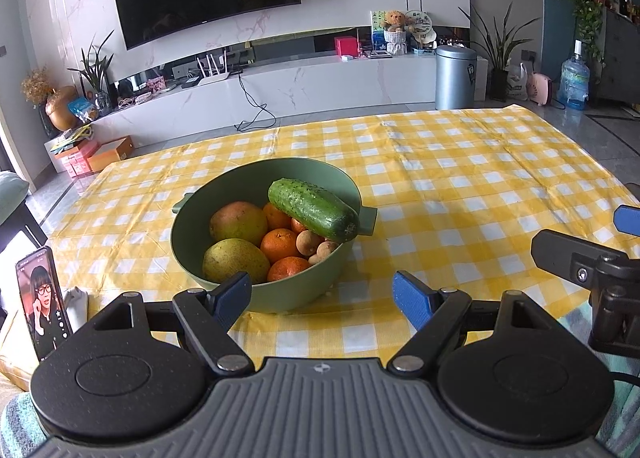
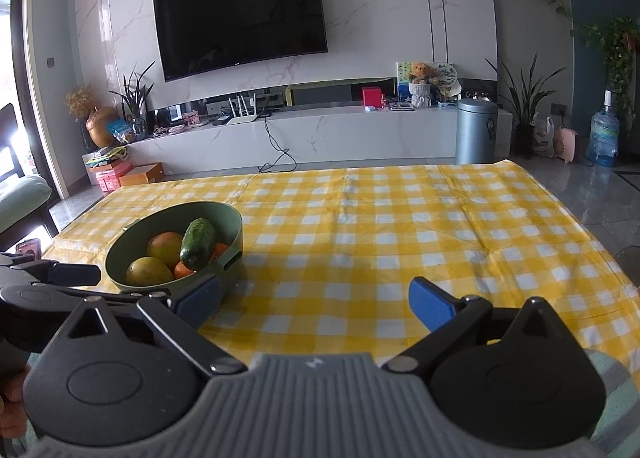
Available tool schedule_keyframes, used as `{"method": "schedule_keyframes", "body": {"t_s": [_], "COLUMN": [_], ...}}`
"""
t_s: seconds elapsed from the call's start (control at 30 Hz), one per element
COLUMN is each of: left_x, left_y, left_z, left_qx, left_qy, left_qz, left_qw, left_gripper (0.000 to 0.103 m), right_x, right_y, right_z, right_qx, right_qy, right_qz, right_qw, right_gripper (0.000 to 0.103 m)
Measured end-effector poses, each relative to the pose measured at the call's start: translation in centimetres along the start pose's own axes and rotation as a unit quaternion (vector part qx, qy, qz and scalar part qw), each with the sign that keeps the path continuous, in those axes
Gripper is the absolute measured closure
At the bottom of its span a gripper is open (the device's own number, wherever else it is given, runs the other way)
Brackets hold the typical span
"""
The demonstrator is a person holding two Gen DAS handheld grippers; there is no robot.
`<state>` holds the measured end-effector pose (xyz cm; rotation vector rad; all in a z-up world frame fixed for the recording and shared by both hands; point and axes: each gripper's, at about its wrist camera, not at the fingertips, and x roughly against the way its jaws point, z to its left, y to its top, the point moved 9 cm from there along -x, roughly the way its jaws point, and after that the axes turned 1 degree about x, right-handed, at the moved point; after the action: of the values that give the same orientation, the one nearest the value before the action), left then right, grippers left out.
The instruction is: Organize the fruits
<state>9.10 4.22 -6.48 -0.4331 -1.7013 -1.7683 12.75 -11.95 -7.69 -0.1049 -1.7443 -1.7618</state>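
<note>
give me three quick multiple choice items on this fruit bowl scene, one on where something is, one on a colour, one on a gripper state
1. Where does the cucumber lie?
A. on the cloth beside the bowl
B. on top of the fruit in the bowl
C. between a gripper's fingers

2. What colour is the bowl?
A. green
B. white
C. red

3. How does the left gripper stand?
A. shut on an orange
B. shut on nothing
C. open, holding nothing

Answers: 1 B, it rests across the oranges and against the rim. 2 A, its wall and rim are green. 3 C, the blue fingers stand wide apart with only the tablecloth between them.
</note>
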Motion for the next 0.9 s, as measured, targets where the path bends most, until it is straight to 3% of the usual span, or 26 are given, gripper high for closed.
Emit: {"method": "schedule_keyframes", "body": {"t_s": [0.9], "left_x": [0.16], "left_y": [0.13], "left_z": [0.00], "left_qx": [0.000], "left_qy": [-0.002], "left_qz": [0.000], "left_qw": [1.0000], "left_gripper": [0.009], "right_x": [-0.07], "right_y": [0.12], "right_z": [0.29], "right_qx": [0.005], "right_qy": [0.001], "right_qz": [0.002], "right_qw": [1.000], "right_gripper": [0.006]}}
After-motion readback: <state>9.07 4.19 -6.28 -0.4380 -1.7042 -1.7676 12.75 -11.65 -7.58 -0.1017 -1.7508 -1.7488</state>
